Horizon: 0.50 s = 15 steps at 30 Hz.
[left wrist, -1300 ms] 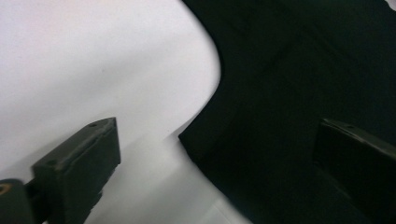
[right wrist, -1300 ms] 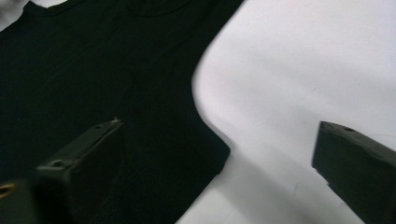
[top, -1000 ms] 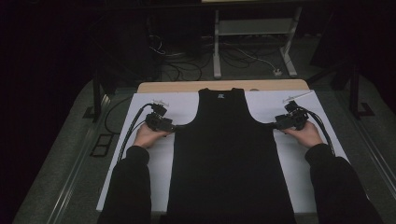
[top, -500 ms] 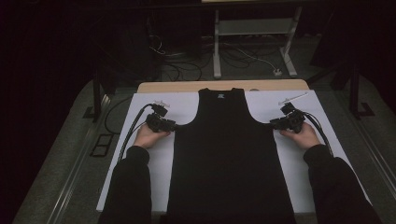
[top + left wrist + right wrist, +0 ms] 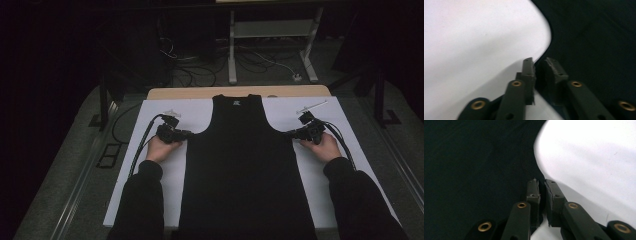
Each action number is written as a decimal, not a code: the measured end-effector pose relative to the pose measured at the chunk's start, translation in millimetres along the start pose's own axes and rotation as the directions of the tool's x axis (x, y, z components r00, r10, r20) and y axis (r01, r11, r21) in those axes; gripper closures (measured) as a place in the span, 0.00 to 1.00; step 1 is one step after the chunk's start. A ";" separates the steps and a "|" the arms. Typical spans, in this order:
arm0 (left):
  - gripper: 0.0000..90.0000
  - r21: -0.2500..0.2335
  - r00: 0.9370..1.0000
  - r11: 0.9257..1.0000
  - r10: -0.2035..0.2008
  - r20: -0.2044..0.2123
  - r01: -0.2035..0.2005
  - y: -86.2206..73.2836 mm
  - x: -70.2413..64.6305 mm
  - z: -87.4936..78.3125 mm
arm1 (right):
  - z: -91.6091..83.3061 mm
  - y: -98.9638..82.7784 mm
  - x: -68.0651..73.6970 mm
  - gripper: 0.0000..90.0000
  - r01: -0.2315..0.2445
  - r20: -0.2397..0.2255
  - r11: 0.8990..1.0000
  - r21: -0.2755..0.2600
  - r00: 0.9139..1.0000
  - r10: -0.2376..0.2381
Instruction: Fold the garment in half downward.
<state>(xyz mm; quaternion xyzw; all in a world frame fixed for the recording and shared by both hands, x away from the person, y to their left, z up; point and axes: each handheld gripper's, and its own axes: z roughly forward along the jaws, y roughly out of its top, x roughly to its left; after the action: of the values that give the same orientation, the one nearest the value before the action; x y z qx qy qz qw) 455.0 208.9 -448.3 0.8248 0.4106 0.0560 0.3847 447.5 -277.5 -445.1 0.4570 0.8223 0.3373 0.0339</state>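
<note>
the black tank top (image 5: 239,165) lies flat on the bench (image 5: 165,185). the left hand-held gripper (image 5: 189,133) at 9 o'clock and the right hand-held gripper (image 5: 288,133) at 3 o'clock have just been closing, each clamped on its armhole edge.

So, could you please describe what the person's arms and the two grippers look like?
Both forearms wear dark long sleeves. The left gripper and right gripper are black, each trailing a thick black cable back along the arm. Their own views show flat black jaws with ridged pads on links pinned by brass-coloured rivets. A pale plate tops the right gripper.
</note>
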 end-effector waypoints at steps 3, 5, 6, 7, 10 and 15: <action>0.93 0.005 1.000 1.000 0.007 -0.006 -0.007 0.0 0.0 -1.9 | -0.2 -0.6 -0.8 0.91 -0.012 -0.003 1.000 -0.004 1.000 0.012; 0.94 -0.007 1.000 1.000 0.002 -0.014 -0.002 -0.8 -2.1 -2.0 | -0.2 -1.3 -1.4 0.91 -0.021 -0.008 1.000 -0.010 1.000 0.021; 0.95 -0.013 1.000 1.000 0.008 -0.020 -0.008 -1.4 -3.2 -2.1 | -0.3 -1.8 -2.0 0.91 -0.030 -0.013 0.999 -0.012 0.999 0.030; 0.95 -0.016 1.000 1.000 0.010 -0.025 -0.011 -2.1 -4.2 -2.4 | -0.4 -2.4 -2.7 0.91 -0.038 -0.017 0.999 -0.016 0.999 0.037; 0.95 -0.014 1.000 1.000 -0.021 -0.011 0.021 -1.5 -3.4 -3.6 | -1.2 -4.5 -4.6 0.92 -0.062 -0.030 0.998 -0.023 0.998 0.061; 0.96 -0.021 0.999 0.999 -0.046 0.018 0.047 -3.1 -2.5 -7.2 | -4.2 -8.0 -6.1 0.93 -0.109 -0.056 0.993 -0.049 0.993 0.106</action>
<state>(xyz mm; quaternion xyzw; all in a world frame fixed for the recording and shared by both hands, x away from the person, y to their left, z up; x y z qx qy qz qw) 448.4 212.5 -444.8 0.8112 0.4257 0.0443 0.3984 443.7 -287.2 -448.1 0.4904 0.7881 0.3719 0.0057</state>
